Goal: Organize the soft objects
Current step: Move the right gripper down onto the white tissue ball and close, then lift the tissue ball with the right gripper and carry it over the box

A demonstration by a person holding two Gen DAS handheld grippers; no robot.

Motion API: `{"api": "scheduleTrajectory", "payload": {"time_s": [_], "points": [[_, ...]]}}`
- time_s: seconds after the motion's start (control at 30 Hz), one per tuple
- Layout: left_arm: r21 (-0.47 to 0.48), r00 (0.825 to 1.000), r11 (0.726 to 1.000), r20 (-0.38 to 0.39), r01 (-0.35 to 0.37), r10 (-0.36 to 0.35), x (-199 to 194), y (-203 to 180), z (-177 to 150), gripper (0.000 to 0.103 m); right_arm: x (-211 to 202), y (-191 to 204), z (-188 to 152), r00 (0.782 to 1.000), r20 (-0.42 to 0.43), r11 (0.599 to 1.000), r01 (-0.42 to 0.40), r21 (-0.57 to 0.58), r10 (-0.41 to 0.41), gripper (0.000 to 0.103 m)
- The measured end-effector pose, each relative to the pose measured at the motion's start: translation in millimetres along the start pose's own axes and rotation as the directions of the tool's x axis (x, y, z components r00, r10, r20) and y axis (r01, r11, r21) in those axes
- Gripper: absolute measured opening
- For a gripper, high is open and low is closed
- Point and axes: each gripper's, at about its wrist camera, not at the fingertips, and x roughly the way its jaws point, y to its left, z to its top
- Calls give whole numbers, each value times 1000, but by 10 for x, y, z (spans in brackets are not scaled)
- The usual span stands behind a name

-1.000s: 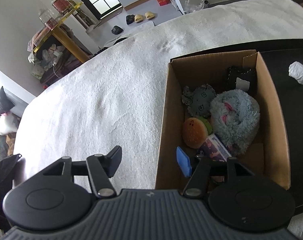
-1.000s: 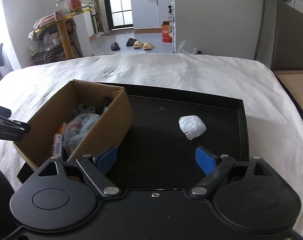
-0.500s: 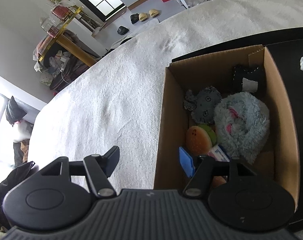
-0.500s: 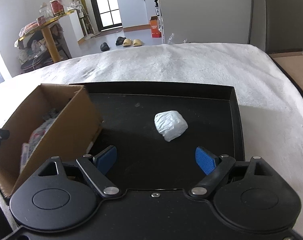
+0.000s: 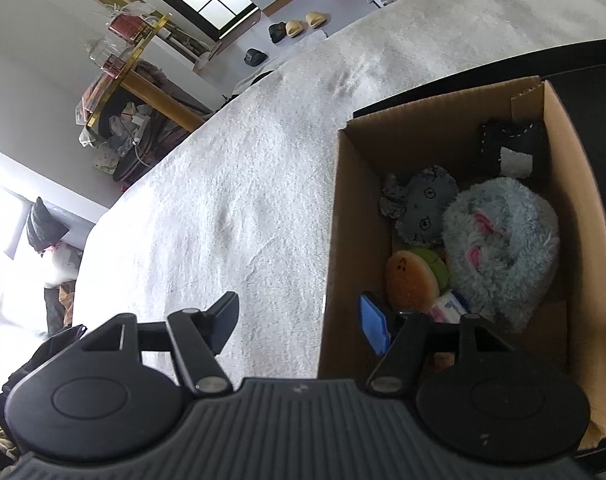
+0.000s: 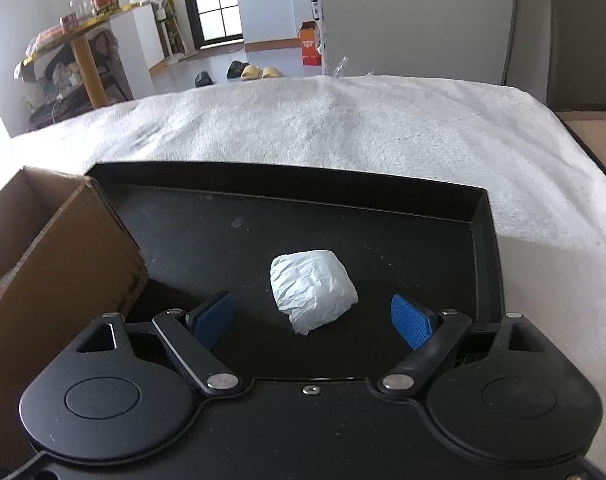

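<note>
The white crumpled bundle (image 6: 313,288) is lying alone on the black tray (image 6: 485,216), and you are framing it between your right tongs (image 6: 313,318), gaping wide and gripping nothing. It is looking like the last piece left; the plush toys (image 5: 499,248) are already sitting in the cardboard box (image 5: 579,208). Your left tongs (image 5: 299,320) are hanging open and empty, straddling the box's wall. Nothing is blocking the bundle.

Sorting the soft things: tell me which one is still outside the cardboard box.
The crumpled white bundle, alone on the black tray. The fluffy blue plush, burger toy and others sit inside the box.
</note>
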Motion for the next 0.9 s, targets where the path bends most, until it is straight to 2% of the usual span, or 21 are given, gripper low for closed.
{"api": "scheduleTrajectory", "payload": {"time_s": [0.2, 0.27, 0.37, 0.4, 0.63, 0.9], "points": [[-2, 1000, 1000, -9, -13, 13, 11, 21, 15, 64, 90, 31, -18, 1000, -14, 1000, -2, -30, 2, 84], [-3, 1000, 1000, -10, -13, 13, 16, 31, 20, 64, 129, 56, -19, 1000, -25, 999, -11, -44, 10, 77], [-11, 1000, 1000, -14, -12, 12, 15, 43, 10, 64, 119, 104, -16, 1000, -18, 996, -14, -83, 12, 50], [-14, 1000, 1000, -16, -9, 8, 15, 48, 5, 64, 103, 104, -14, 1000, -20, 996, -18, -91, 16, 45], [-29, 1000, 999, -11, 20, -20, 12, 91, -20, 64, -97, 142, -72, 999, -26, 995, -46, -83, 44, 45], [-54, 997, 996, -13, 76, -77, -42, 184, -118, 64, -449, 208, -80, 1000, 0, 997, -15, -76, 16, 45]]}}
